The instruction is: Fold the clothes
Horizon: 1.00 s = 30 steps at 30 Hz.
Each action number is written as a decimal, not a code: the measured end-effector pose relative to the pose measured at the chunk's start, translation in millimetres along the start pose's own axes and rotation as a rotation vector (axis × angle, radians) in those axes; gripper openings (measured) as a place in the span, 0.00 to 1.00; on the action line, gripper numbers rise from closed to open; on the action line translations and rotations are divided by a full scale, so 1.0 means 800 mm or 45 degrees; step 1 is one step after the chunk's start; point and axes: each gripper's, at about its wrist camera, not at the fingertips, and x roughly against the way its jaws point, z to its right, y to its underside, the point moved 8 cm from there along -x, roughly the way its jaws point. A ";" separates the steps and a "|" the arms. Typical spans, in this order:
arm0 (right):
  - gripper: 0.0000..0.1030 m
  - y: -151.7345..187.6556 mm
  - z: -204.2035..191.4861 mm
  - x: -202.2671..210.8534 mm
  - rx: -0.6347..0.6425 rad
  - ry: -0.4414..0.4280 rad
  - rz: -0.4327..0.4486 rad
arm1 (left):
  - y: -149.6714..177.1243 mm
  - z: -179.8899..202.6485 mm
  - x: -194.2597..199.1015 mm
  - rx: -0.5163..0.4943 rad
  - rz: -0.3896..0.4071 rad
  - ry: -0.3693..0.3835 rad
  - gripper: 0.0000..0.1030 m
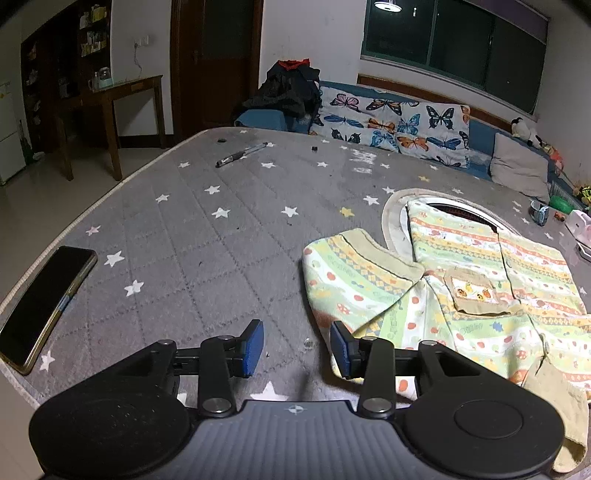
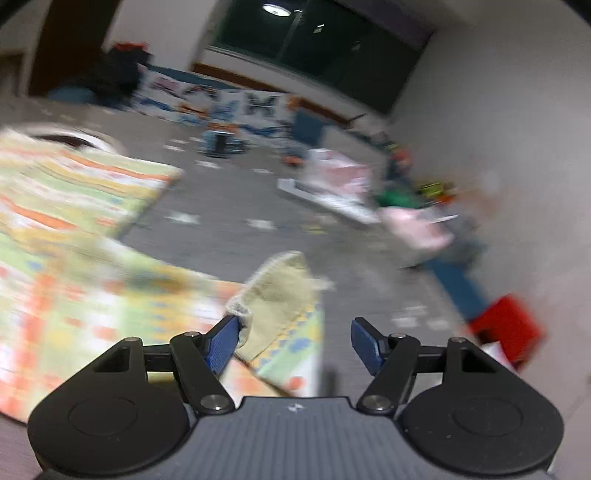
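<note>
A small pastel green-and-yellow striped child's jacket with orange printed motifs and beige trim [image 1: 480, 280] lies flat on the star-patterned surface, spread ahead and to the right of the left tool. One sleeve is folded in over the front, beige cuff up. A patch pocket shows mid-front. Its beige-cuffed sleeve end [image 2: 280, 295] lies between the right tool's fingers, blurred.

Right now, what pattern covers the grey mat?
White and yellow stars on the mat; clearest in left wrist view.

Dim room, ceiling lamp [image 1: 386, 4] glaring overhead; left view sharp, right view motion-blurred; fisheye bends edges.
</note>
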 end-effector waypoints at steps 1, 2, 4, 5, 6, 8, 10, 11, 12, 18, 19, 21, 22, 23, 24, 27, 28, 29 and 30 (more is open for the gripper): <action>0.65 0.002 0.012 0.001 0.022 0.074 0.006 | -0.001 0.002 -0.001 -0.003 0.002 0.007 0.42; 0.65 0.005 0.023 0.001 0.035 0.143 0.009 | -0.002 0.005 -0.001 -0.006 0.004 0.014 0.42; 0.65 0.009 0.047 0.003 0.043 0.252 0.009 | -0.006 0.013 -0.004 -0.020 0.010 0.032 0.42; 0.65 0.011 0.054 0.006 0.014 0.246 0.006 | -0.008 0.018 -0.005 -0.030 0.015 0.044 0.42; 0.65 0.012 0.058 0.009 -0.020 0.219 0.009 | -0.010 0.024 -0.007 -0.039 0.019 0.055 0.42; 0.65 0.013 0.062 0.017 -0.093 0.149 0.018 | -0.016 0.036 -0.010 -0.065 0.034 0.078 0.42; 0.64 0.009 0.057 0.021 -0.172 0.045 0.026 | -0.021 0.048 -0.014 -0.095 0.047 0.097 0.41; 0.64 0.007 0.053 0.022 -0.211 -0.006 0.029 | -0.023 0.054 -0.017 -0.111 0.048 0.099 0.41; 0.60 0.003 0.050 0.024 -0.228 -0.022 0.038 | -0.025 0.061 -0.020 -0.130 0.049 0.102 0.41; 0.59 -0.022 0.032 0.046 -0.143 0.029 0.182 | -0.030 0.089 -0.041 -0.230 0.053 0.125 0.40; 0.59 -0.025 0.028 0.044 -0.158 -0.027 0.175 | -0.030 0.095 -0.046 -0.251 0.051 0.137 0.40; 0.59 -0.025 0.019 0.037 -0.198 -0.116 0.136 | -0.029 0.107 -0.058 -0.287 0.042 0.148 0.40; 0.59 -0.024 0.015 0.034 -0.213 -0.145 0.116 | -0.028 0.113 -0.064 -0.302 0.036 0.151 0.39; 0.59 -0.022 0.013 0.029 -0.227 -0.165 0.097 | -0.027 0.118 -0.070 -0.322 0.033 0.152 0.39; 0.59 -0.020 0.011 0.025 -0.239 -0.182 0.078 | -0.027 0.123 -0.077 -0.343 0.031 0.154 0.39; 0.59 -0.011 0.006 0.012 -0.302 -0.247 0.013 | -0.022 0.134 -0.094 -0.403 0.013 0.152 0.39; 0.59 -0.007 0.005 0.007 -0.326 -0.267 -0.007 | -0.021 0.133 -0.097 -0.412 0.013 0.152 0.37; 0.59 -0.004 0.004 0.006 -0.343 -0.275 -0.021 | -0.019 0.132 -0.100 -0.420 0.014 0.151 0.33; 0.59 -0.001 0.004 0.003 -0.355 -0.277 -0.032 | -0.017 0.132 -0.103 -0.428 0.015 0.151 0.31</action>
